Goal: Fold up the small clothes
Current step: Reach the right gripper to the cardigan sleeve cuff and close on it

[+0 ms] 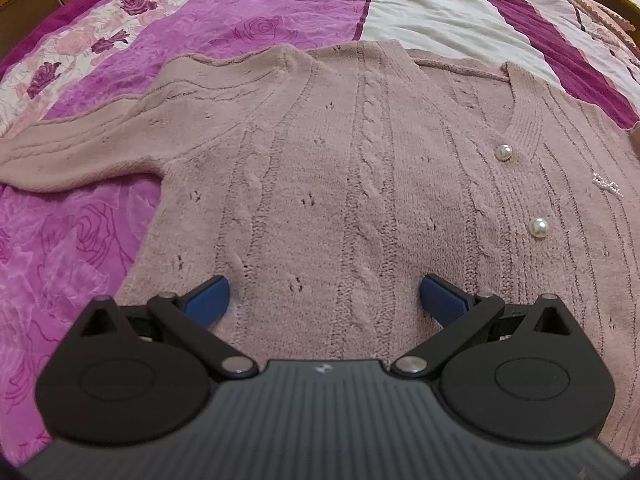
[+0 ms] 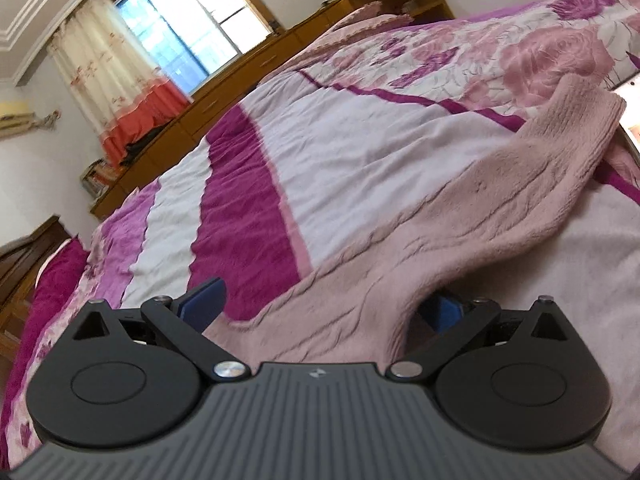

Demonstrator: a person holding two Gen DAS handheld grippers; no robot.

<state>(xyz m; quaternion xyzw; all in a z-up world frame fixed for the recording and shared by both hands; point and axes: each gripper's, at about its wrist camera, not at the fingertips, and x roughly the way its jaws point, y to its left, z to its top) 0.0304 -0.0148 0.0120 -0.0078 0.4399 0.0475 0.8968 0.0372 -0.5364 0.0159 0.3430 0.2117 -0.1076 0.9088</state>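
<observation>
- The pink knitted cardigan lies flat and face up on the bed, buttoned with pearl buttons, one sleeve stretched out to the left.
- My left tool hovers over the near part of the cardigan's body with its blue fingers spread wide, gripping nothing.
- My right tool is wide too; the other sleeve is draped across the gap between its fingers, rucked up in a ridge (the far cuff sticks upward), but neither finger pinches it as far as I can see.
- I judge the fold has hardly begun: the body is spread, both sleeves out.
- Risk: if I close the right tool on this loose hump I may catch only a thin fold of knit, and the sleeve could slide off mid-fold.
- Risk: the soft knit stretches, so a pull on one sleeve could drag the body askew.
- Risk: a finger could snag a pearl button or an open stitch.
</observation>
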